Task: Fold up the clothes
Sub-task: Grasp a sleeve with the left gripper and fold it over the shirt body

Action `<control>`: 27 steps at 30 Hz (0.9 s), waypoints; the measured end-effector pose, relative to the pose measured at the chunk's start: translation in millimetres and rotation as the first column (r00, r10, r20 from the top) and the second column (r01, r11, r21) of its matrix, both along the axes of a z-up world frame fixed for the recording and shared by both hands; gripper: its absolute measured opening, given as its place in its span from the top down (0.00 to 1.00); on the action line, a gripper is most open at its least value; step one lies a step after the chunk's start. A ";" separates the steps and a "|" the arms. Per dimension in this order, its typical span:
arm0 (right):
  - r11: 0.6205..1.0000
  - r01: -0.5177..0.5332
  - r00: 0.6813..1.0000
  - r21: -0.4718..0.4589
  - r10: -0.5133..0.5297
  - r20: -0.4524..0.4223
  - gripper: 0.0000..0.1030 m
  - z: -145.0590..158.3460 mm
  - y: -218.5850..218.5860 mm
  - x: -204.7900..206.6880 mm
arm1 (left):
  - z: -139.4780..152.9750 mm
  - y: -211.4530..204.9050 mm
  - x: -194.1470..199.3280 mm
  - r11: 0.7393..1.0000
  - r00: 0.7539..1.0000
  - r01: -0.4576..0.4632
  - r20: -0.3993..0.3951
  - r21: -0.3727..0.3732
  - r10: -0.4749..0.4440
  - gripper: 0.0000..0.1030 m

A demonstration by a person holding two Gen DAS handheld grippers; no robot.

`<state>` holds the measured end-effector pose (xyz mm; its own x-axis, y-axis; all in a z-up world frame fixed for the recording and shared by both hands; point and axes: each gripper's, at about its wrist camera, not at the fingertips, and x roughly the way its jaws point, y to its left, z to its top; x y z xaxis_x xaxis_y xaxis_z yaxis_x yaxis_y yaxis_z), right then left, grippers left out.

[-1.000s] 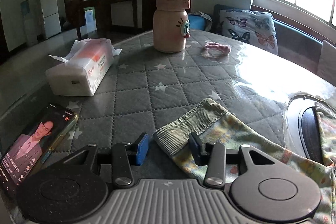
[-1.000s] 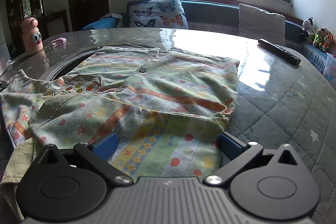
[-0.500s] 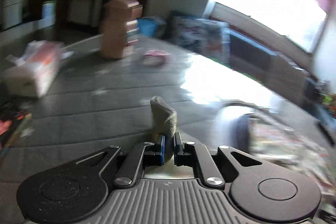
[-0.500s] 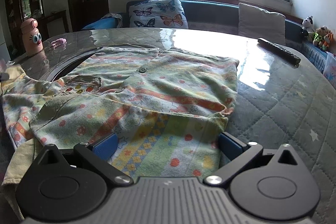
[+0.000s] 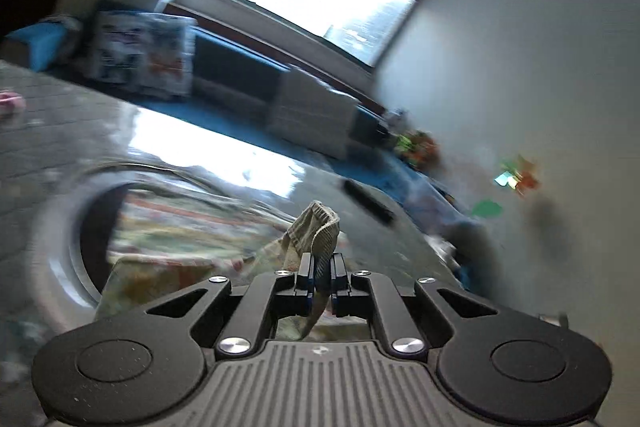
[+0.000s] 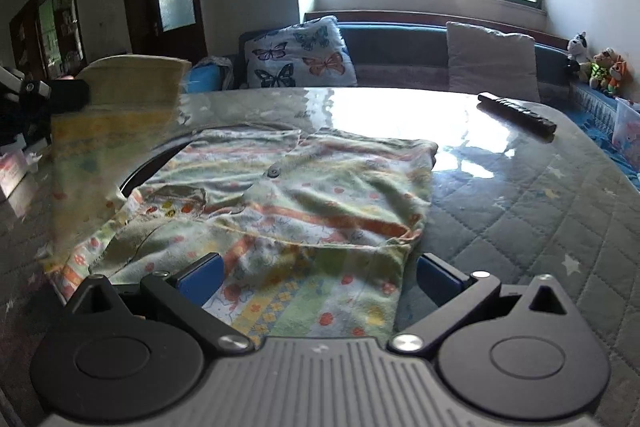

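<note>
From my screen, I begin at the left. In the right wrist view, the left gripper (image 6: 60, 95) shows only as a dark block at the far left edge, and the ribbed cuff (image 6: 136, 79) of the sleeve is raised above the table (image 6: 540, 195) there, blurred; I cannot see the jaws from this side. The left wrist view gives what is missing: the jaws of the left gripper (image 5: 320, 273) are nearly closed and pinch the cuff (image 5: 320, 231), which stands up between the pads, and the sleeve cloth trails down under it. This view is much blurred, so the rest of the garment (image 5: 180, 227) is only coloured stripes on the table.

In the middle, the right wrist view shows the garment (image 6: 300, 195) clearly: a shirt with flowers and stripes, lying flat on the table, with one dark button (image 6: 274, 172) and a small pocket (image 6: 176, 197).

The right gripper (image 6: 318, 277) is over the near hem. Its jaws stand wide, one blue pad at each side of the cloth, and they do not press on it.

To the right, a dark remote control (image 6: 516, 113) lies on the table, well apart from the shirt. Behind the table I see a butterfly cushion (image 6: 300, 55).
</note>
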<state>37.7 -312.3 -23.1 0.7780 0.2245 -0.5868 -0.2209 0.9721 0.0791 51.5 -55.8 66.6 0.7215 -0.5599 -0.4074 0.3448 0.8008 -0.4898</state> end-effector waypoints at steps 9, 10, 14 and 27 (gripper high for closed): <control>0.991 0.128 0.991 0.025 -0.129 0.027 0.08 14.2 -33.1 -5.6 | -36.3 -47.0 -0.7 0.982 0.981 0.171 -0.111 0.081 -0.162 0.86; 0.989 0.143 0.989 0.044 -0.144 0.025 0.12 16.7 -38.4 -5.9 | -37.8 -47.8 -1.6 0.979 0.979 0.182 -0.113 0.088 -0.171 0.84; 0.984 0.131 0.991 0.120 -0.133 0.011 0.21 24.6 -44.9 -6.6 | -39.6 -40.4 -7.4 0.970 0.975 0.214 -0.087 0.113 -0.205 0.70; 0.994 -0.088 0.995 0.070 0.090 -0.029 0.30 7.5 24.5 8.5 | -56.0 21.1 22.9 0.931 0.996 -0.039 -0.060 0.364 0.066 0.67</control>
<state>46.2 -287.8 -15.6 0.7338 0.3327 -0.5923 -0.3026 0.9407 0.1536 74.3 -34.7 10.6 0.7082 -0.3273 -0.6256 0.2730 0.9441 -0.1849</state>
